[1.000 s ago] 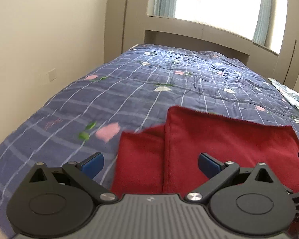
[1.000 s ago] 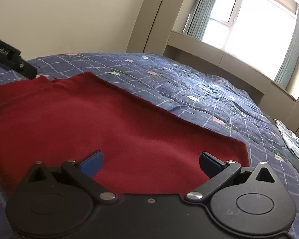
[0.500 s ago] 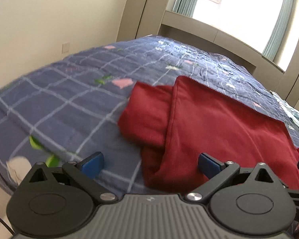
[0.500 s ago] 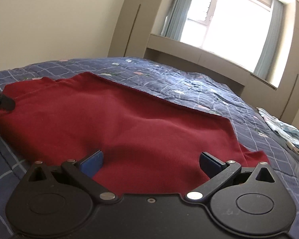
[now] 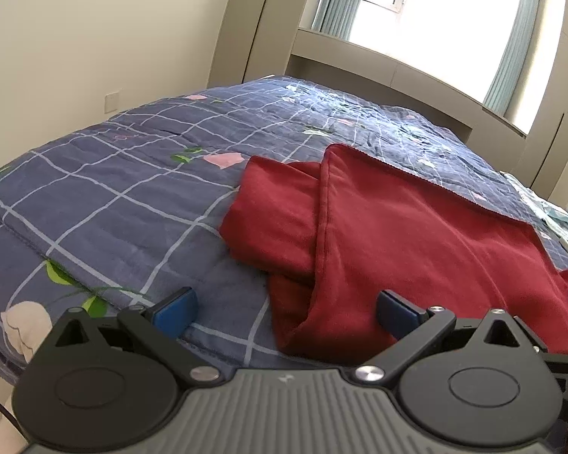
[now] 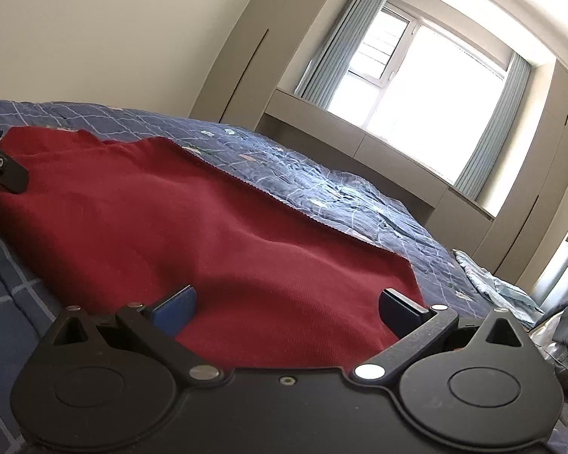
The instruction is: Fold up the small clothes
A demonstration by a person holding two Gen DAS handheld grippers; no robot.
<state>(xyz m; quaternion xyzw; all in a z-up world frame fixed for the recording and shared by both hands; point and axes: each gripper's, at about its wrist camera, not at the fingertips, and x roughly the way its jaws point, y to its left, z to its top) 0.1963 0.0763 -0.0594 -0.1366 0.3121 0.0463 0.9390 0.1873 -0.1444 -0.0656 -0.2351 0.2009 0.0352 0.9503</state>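
Left gripper (image 5: 286, 312) hovers at the bed's near edge, jaws spread wide, nothing between them; right gripper (image 6: 286, 312) likewise gapes empty, low over the cloth; the red garment (image 5: 416, 234) lies folded on the blue checked quilt (image 5: 125, 189), a sleeve tucked under at its left side.

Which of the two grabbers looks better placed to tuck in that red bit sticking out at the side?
Probably the left. The open left gripper faces the sleeve flap poking out from the red garment. The right gripper, also open, sits over the garment's plain middle, farther from that flap.
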